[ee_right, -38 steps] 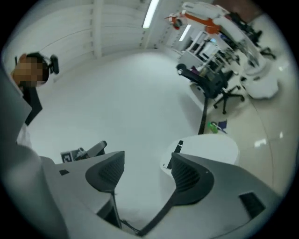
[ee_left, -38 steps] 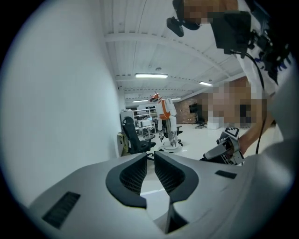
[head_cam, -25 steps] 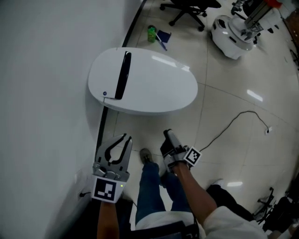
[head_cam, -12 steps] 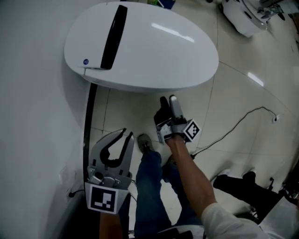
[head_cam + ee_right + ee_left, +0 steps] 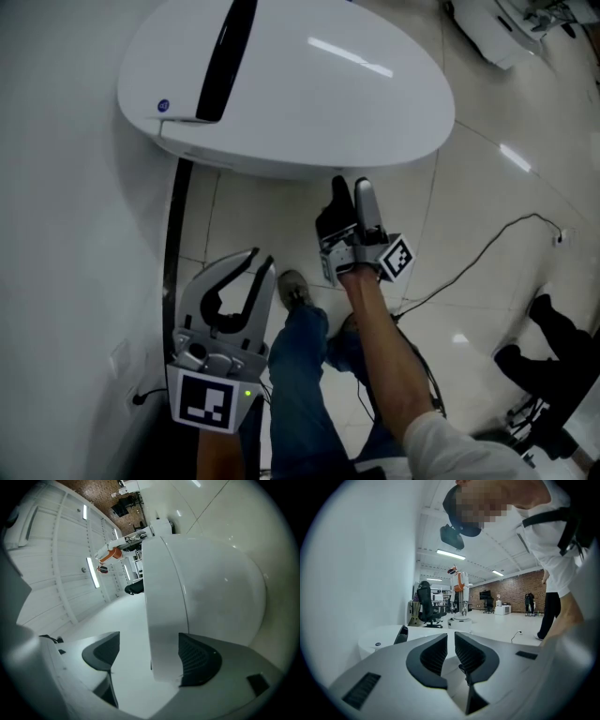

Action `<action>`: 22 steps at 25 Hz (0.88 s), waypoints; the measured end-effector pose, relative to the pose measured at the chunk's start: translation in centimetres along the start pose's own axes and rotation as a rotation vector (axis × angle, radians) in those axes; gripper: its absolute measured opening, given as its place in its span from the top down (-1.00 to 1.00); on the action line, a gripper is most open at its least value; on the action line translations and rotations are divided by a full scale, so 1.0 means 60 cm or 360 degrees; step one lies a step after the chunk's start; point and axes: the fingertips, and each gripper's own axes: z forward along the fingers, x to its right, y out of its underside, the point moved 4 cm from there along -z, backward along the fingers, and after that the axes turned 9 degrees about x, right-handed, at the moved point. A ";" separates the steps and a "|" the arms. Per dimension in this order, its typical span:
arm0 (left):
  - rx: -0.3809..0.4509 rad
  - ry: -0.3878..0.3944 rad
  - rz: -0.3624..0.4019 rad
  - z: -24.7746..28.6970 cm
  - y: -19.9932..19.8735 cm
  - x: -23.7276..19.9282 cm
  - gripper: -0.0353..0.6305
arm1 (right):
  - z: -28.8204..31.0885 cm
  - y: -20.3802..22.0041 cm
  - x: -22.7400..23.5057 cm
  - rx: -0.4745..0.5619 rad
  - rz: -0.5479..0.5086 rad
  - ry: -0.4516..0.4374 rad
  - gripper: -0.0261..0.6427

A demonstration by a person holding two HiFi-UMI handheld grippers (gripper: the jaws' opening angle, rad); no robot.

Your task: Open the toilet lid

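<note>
toilet lid (image 5: 309,84) closed, right gripper (image 5: 353,186) straddling its edge

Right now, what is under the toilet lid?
The toilet lid is closed flat, so everything beneath it is covered. Only a strip of the toilet body shows below its near edge, which stands between the open jaws of the right gripper.

White wall (image 5: 56,234) on left, black skirting (image 5: 172,234) at base, socket (image 5: 119,359) low down. Glossy tiled floor (image 5: 487,141); black cable (image 5: 469,265) lay across it. Beyond: black office chair (image 5: 425,603), orange-white robot (image 5: 460,585), brick wall (image 5: 515,585), ceiling light (image 5: 450,554) lit.
</note>
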 end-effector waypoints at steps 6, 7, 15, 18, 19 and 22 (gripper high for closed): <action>-0.0031 -0.0017 -0.0004 -0.005 0.012 -0.002 0.76 | 0.007 -0.013 0.019 0.0037 0.0010 0.0028 -0.22; -0.0036 -0.0020 -0.0006 -0.005 0.013 -0.002 0.76 | 0.008 -0.013 0.019 0.0043 0.0015 0.0037 -0.22; -0.0070 -0.0013 -0.0014 -0.005 0.017 0.006 0.76 | 0.020 -0.008 0.006 0.0096 -0.0049 0.0174 -0.31; -0.0069 -0.0018 -0.0014 -0.005 0.019 0.004 0.76 | 0.015 -0.006 0.010 0.0074 -0.0042 0.0126 -0.31; -0.0063 -0.0021 -0.0018 -0.004 0.020 0.004 0.76 | 0.013 -0.007 0.011 0.0057 -0.0045 0.0110 -0.31; -0.0061 -0.0025 -0.0028 -0.003 0.027 0.005 0.76 | 0.010 -0.010 0.017 -0.0003 -0.0088 0.0088 -0.31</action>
